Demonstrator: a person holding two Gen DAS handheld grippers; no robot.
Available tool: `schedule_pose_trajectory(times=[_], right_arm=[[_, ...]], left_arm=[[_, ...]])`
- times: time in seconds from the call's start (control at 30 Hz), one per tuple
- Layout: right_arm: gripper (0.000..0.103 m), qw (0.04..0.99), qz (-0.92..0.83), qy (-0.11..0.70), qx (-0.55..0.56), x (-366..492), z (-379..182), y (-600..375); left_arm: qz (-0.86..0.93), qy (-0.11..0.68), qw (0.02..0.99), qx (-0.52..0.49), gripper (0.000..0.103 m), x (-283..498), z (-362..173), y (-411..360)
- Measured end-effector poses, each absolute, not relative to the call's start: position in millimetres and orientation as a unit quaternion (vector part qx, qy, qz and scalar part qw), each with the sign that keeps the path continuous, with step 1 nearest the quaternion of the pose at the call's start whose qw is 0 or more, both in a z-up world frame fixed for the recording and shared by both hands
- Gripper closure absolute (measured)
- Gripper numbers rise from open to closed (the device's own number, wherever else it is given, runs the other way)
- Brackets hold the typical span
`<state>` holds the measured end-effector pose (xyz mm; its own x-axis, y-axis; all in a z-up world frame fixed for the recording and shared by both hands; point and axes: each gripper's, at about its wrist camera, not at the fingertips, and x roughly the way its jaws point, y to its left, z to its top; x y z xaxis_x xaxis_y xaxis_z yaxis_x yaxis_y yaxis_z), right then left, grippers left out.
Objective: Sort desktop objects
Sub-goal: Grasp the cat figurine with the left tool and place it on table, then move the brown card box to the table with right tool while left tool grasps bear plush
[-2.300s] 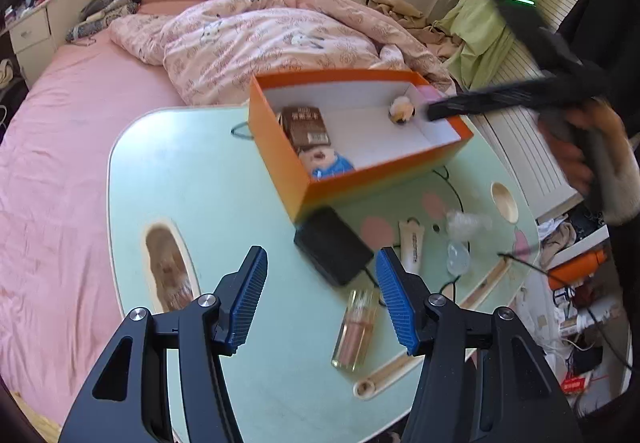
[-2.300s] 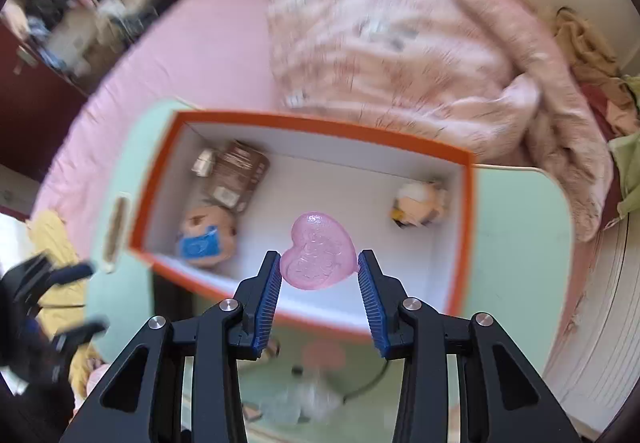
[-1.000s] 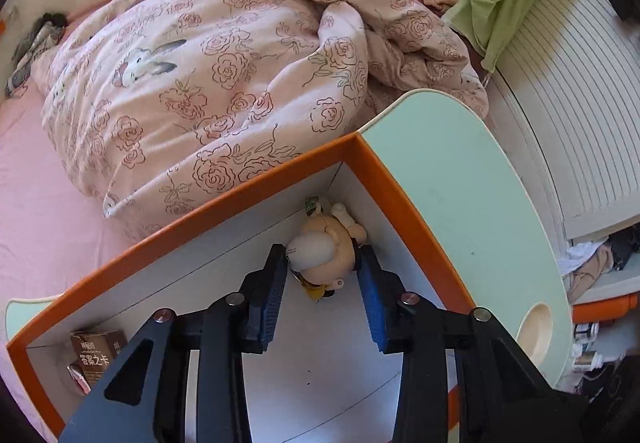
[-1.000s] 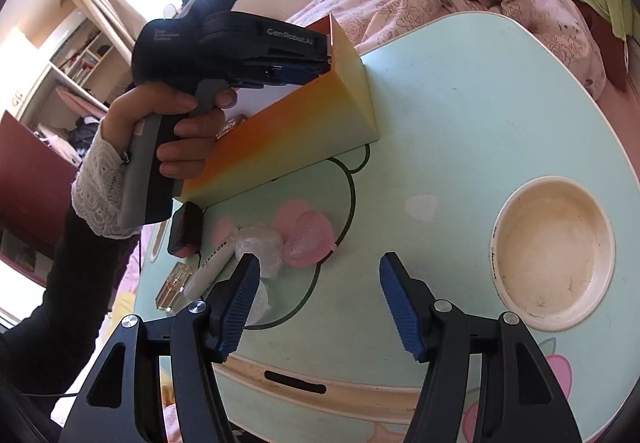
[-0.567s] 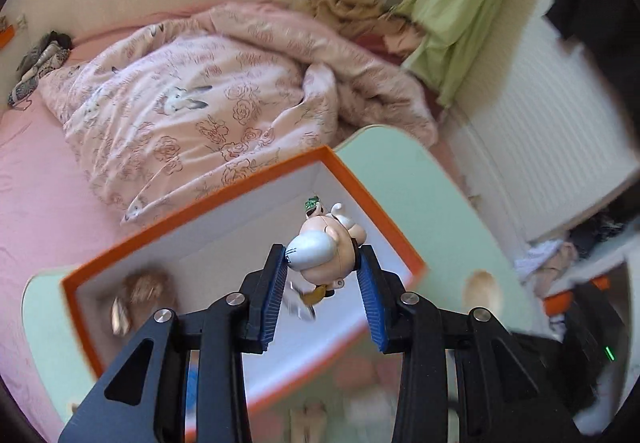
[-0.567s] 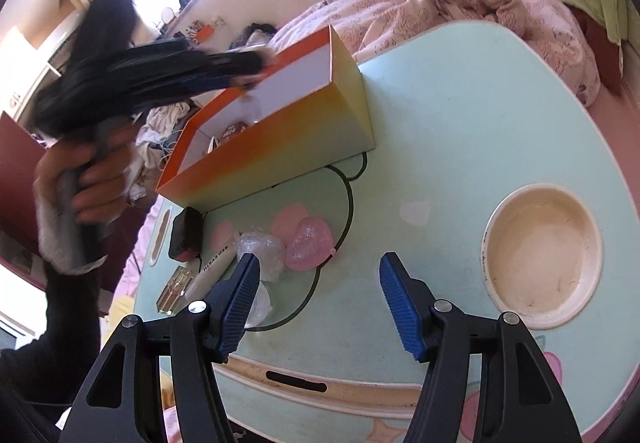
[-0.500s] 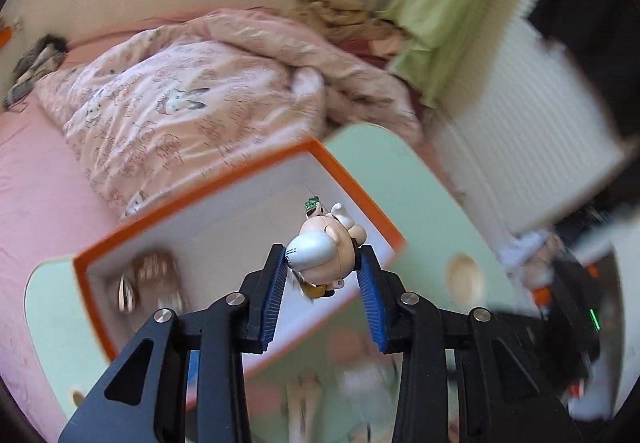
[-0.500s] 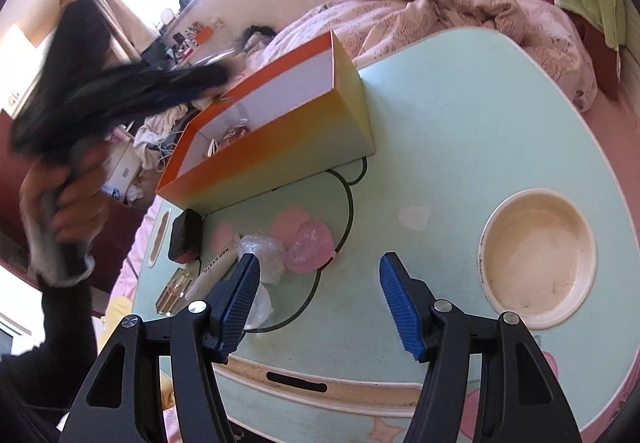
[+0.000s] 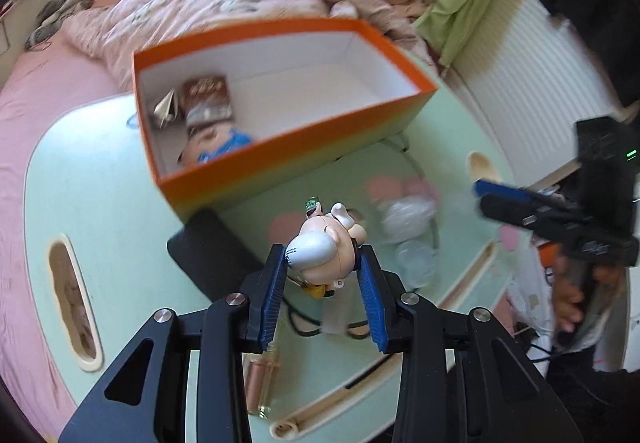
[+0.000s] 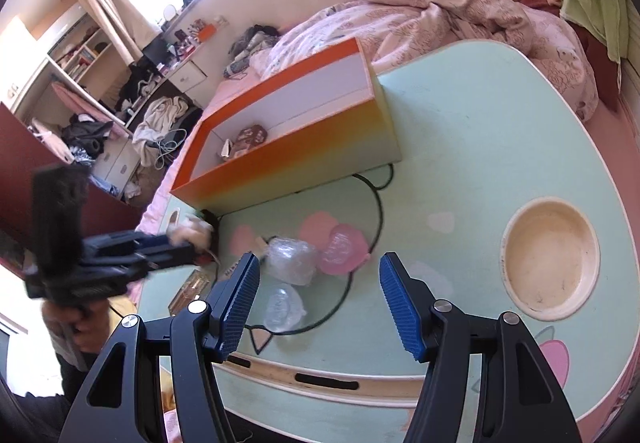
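Observation:
My left gripper [image 9: 323, 275] is shut on a small pig-like figurine [image 9: 325, 251] and holds it above the mint-green table [image 9: 100, 199], in front of the orange box [image 9: 280, 159]. The box holds a brown packet [image 9: 207, 99], a folded paper [image 9: 165, 107] and a blue-clad doll [image 9: 220, 149]. My right gripper [image 10: 318, 293] is open and empty, low over the table near a pink heart-shaped case [image 10: 343, 249] and two clear plastic items [image 10: 290, 261]. The left gripper with the figurine also shows blurred in the right wrist view [image 10: 188, 239].
A black box [image 9: 212, 255] with a cable lies by the orange box. A small amber bottle [image 9: 260, 383] lies near the front edge. A round cup recess [image 10: 550, 269] is at the table's right. A pink bed with a quilt [image 10: 440, 15] lies behind.
My left gripper took hold of the figurine in the box, lifted it out and drew it back over the table's front. My right gripper has let go of the pink heart and stayed open.

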<state>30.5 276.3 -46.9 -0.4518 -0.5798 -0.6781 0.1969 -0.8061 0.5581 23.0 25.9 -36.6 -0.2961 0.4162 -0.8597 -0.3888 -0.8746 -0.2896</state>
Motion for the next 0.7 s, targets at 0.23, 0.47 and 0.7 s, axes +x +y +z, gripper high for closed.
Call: schedule_pose_trajectory(times=[0.23,0.47,0.7], right_arm=[[0.041,0.285,-0.827,-0.145,0.463,-23.2,8.6,232.1],[0.041,0.290,-0.763,-0.104,0.568,-131.2,-8.4,152.6],[0.047,0.252,-0.729,-0.081,0.631,-183.4,-63.1,97.5]], left_arm=[[0.813,-0.040,0.252,-0.524,0.065,29.2,-47.2,21.3],[0.822,-0.054,0.278,-0.494,0.063,51.7,-32.4,4.5],[0.833,-0.072,0.263,-0.481,0.063,60.7,-11.7,-39.7]])
